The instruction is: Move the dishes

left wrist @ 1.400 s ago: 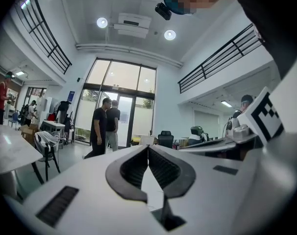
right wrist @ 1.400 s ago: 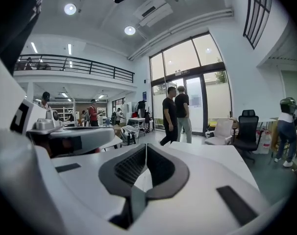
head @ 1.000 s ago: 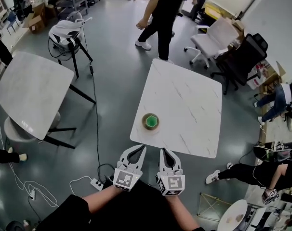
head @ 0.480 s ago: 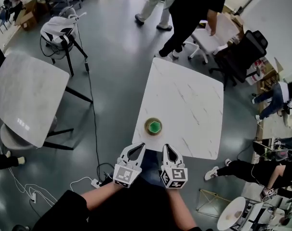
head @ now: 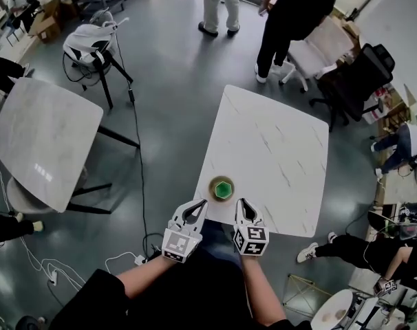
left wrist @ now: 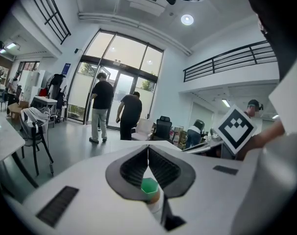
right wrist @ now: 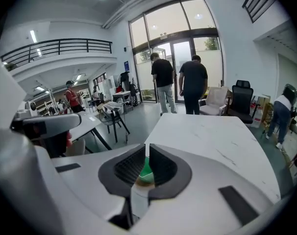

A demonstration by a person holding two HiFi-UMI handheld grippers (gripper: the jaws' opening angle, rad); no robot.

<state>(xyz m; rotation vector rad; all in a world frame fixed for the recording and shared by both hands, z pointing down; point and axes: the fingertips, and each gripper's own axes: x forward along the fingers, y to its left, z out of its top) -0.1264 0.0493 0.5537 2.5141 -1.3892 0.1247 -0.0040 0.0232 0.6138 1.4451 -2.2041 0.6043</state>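
A green hexagonal bowl (head: 222, 188) sits on a tan dish near the front left corner of the white marble table (head: 277, 150). My left gripper (head: 202, 203) and right gripper (head: 242, 202) hover side by side at the table's near edge, just short of the dishes. Both have their jaws shut with nothing between them. In the left gripper view the green bowl (left wrist: 149, 185) shows through the gap below the left gripper's (left wrist: 148, 148) closed tips. In the right gripper view the bowl (right wrist: 146, 172) shows the same way behind the right gripper (right wrist: 147, 147).
Two people (head: 291, 19) stand beyond the table's far end, by a white chair (head: 315, 50) and a black chair (head: 356, 81). A second marble table (head: 43, 139) stands to the left. A stool with a bag (head: 91, 43), cables and a power strip (head: 135, 260) are on the floor.
I have stepped closer to the table, so both grippers now reach its near edge by the dishes. The people at the back have walked further away. Both grippers stay shut.
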